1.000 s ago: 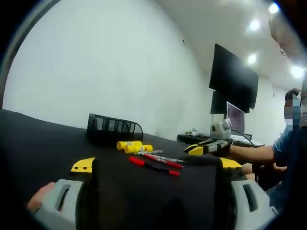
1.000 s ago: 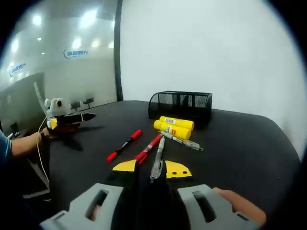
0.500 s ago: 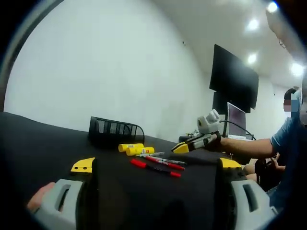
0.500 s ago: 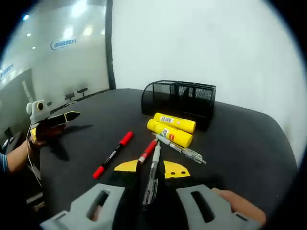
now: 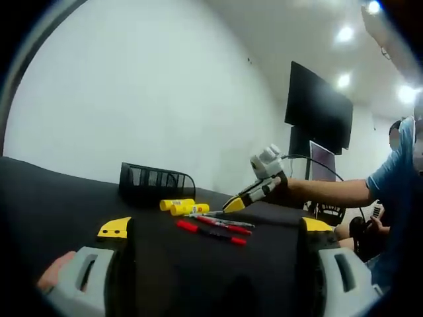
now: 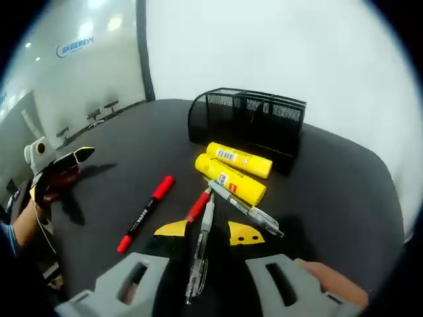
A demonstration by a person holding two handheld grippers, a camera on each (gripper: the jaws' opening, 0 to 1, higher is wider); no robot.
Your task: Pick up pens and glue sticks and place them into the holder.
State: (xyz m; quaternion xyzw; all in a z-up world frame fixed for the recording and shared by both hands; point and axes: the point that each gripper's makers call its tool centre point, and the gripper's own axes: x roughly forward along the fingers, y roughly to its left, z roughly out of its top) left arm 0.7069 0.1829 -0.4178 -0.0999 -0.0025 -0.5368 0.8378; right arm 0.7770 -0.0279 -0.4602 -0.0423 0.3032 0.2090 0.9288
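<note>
grey pen (image 6: 200,251): lies mid-desk between my right gripper (image 6: 204,231) jaws, which stand apart
grip: I close mid-barrel, clear of the red pen (image 6: 197,207) touching it
holder (image 6: 248,119): far desk edge
left gripper (image 5: 215,228): wide apart, idle

Glue sticks: two yellow ones, the rear glue stick (image 6: 239,159) and the front glue stick (image 6: 230,179), side by side at centre frame.
Red pens: two, the left red pen (image 6: 145,212) and the right red pen (image 6: 197,207).
Grey or clear pens: two, the grey pen (image 6: 199,247) at lower centre and the clear pen (image 6: 246,209) right of centre.
Holders: one black mesh holder (image 6: 248,121), upper centre.
</note>
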